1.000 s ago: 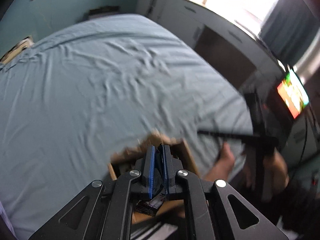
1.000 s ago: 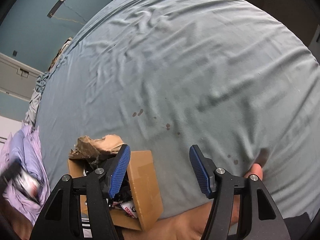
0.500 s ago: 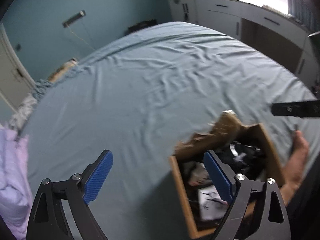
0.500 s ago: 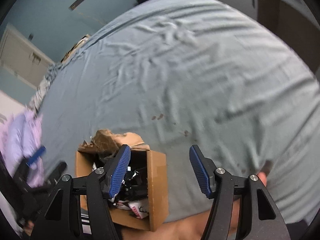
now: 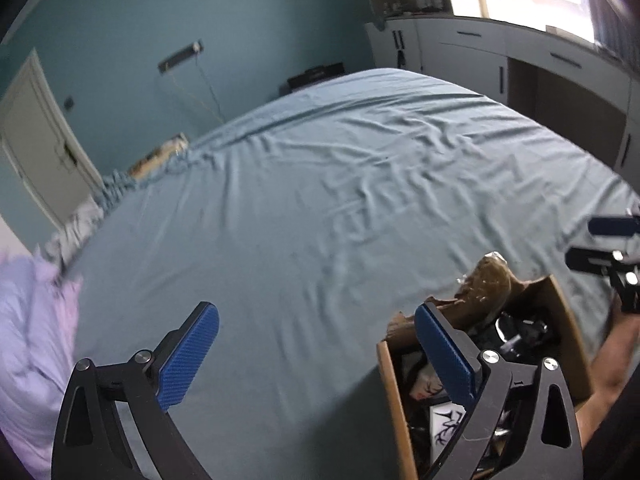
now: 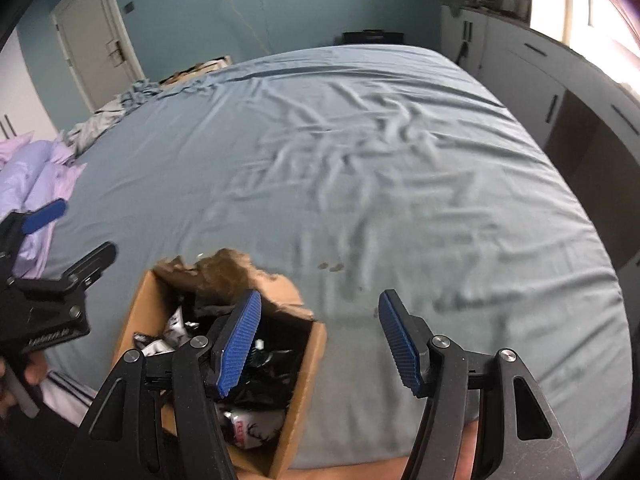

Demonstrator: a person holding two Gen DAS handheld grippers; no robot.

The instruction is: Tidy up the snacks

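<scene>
Fingers spread wide on the left gripper [image 5: 316, 356], jaws just opened and nothing between them; right gripper [image 6: 320, 344] parted about halfway, likewise empty. Both poised above a torn-open cardboard box [image 6: 308, 364] at the near edge of the bed [image 6: 360, 160], crammed with dark snack packets [image 6: 260, 384]. Likely light, crinkly, slippery film, soft enough to crush, so best pinched by a crimped end seam or a flat corner, not squeezed across the middle. Box itself probably stiff but ragged along its ripped flap [image 5: 490, 284]; better steadied by an intact side wall. Seen from the left wrist: the box [image 5: 394, 408] low at right behind the right-hand finger [image 5: 444, 356], contents mostly masked, with the other gripper [image 5: 604, 252] at the frame's edge. Seen from the right wrist: a clearer look down into the packets, small dark spots [image 6: 331, 267] on the sheet just beyond the box, and the left gripper [image 6: 72, 236] beside a lilac duvet [image 6: 36, 176].
</scene>
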